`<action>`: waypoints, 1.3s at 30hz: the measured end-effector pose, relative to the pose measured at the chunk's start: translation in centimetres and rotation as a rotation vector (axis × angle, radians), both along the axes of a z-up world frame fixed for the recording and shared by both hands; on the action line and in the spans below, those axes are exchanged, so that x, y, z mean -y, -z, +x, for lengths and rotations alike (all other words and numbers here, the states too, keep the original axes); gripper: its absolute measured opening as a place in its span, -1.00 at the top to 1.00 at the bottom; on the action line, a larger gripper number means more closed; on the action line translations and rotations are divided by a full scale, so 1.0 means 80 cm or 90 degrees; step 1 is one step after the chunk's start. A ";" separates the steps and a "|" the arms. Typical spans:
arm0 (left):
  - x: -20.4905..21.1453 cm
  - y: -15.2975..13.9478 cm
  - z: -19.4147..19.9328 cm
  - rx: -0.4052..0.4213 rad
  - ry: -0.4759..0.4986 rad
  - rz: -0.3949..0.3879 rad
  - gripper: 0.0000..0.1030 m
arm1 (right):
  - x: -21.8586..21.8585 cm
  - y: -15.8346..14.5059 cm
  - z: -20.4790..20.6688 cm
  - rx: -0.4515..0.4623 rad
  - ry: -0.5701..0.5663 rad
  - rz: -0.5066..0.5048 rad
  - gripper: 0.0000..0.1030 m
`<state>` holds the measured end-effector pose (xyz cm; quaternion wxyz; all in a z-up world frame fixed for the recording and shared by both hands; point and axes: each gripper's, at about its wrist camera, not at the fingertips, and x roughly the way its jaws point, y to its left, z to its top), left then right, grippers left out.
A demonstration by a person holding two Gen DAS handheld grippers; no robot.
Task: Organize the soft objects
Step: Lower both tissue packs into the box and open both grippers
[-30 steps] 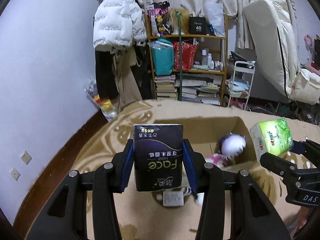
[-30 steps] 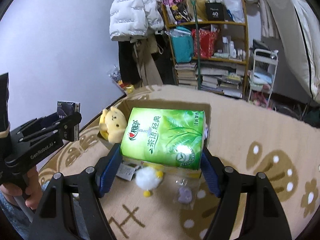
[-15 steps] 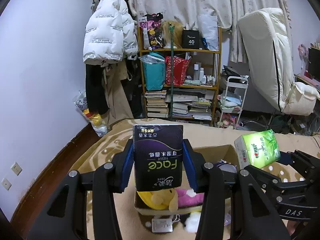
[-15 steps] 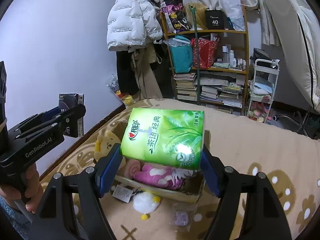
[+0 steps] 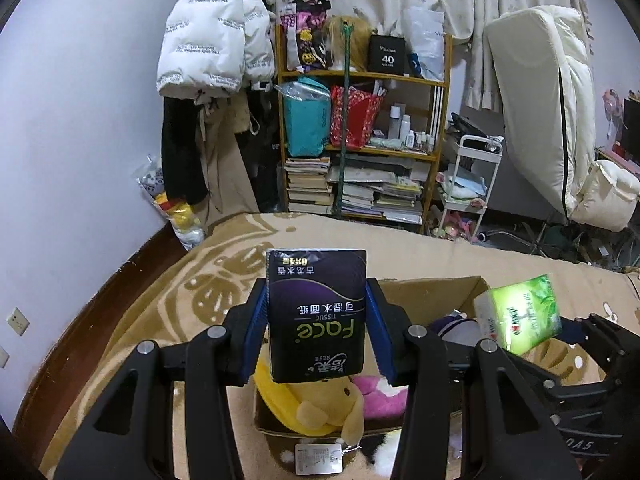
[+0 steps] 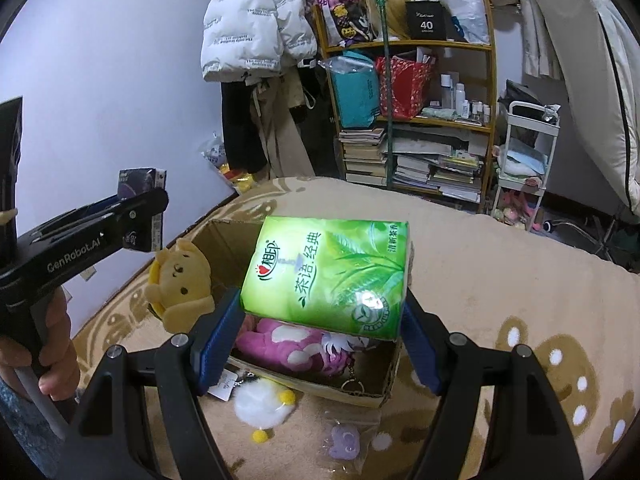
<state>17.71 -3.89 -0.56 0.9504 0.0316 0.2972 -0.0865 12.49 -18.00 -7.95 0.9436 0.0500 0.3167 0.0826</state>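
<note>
My left gripper [image 5: 316, 340] is shut on a black tissue pack [image 5: 317, 312], held above the near left corner of a cardboard box [image 5: 432, 292] on the beige blanket. My right gripper [image 6: 320, 320] is shut on a green tissue pack [image 6: 328, 276] above the same box [image 6: 360, 390]. It also shows in the left wrist view [image 5: 520, 316]. In the box lie a yellow bear plush [image 6: 180, 276] and a pink plush [image 6: 292, 344]. The left gripper shows at the left of the right wrist view [image 6: 140, 216].
A white fluffy toy [image 6: 264, 404], a paper tag [image 5: 318, 454] and a small purple bagged item [image 6: 344, 438] lie on the blanket in front of the box. A cluttered shelf [image 5: 360, 140], a hanging white jacket [image 5: 212, 32] and a white cart [image 5: 472, 184] stand behind the bed.
Both grippers have risen and pulled back with their tissue packs still held. The box now sits lower in both views and the plush toys inside show.
</note>
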 end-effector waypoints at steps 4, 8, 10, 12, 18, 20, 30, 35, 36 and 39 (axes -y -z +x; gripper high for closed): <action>0.007 0.013 0.003 -0.018 0.010 0.011 0.13 | -0.005 0.017 0.011 -0.019 -0.009 -0.007 -0.54; 0.013 0.024 0.006 -0.038 0.017 0.010 0.13 | -0.006 0.031 0.020 -0.038 -0.010 -0.017 -0.54; 0.015 0.027 0.006 -0.043 0.018 0.011 0.13 | -0.005 0.036 0.024 -0.045 -0.008 -0.017 -0.54; 0.017 0.028 0.003 -0.034 0.011 0.019 0.12 | -0.003 0.039 0.027 -0.049 -0.006 -0.015 -0.54; 0.021 0.028 0.001 -0.034 0.017 0.029 0.12 | 0.004 0.042 0.029 -0.050 0.007 -0.005 -0.54; 0.021 0.030 0.002 -0.037 0.017 0.031 0.12 | 0.003 0.043 0.029 -0.052 0.010 -0.004 -0.54; 0.019 0.030 0.005 -0.042 0.008 0.029 -0.08 | -0.003 0.046 0.029 -0.051 0.007 -0.015 -0.56; 0.018 0.032 0.003 -0.046 0.011 0.030 -0.11 | -0.008 0.050 0.029 -0.057 -0.001 -0.022 -0.56; 0.017 0.033 0.003 -0.050 0.009 0.028 -0.15 | -0.008 0.051 0.029 -0.059 -0.004 -0.024 -0.56; 0.013 0.031 0.001 -0.054 0.004 0.021 -0.39 | -0.011 0.050 0.026 -0.058 -0.010 -0.038 -0.56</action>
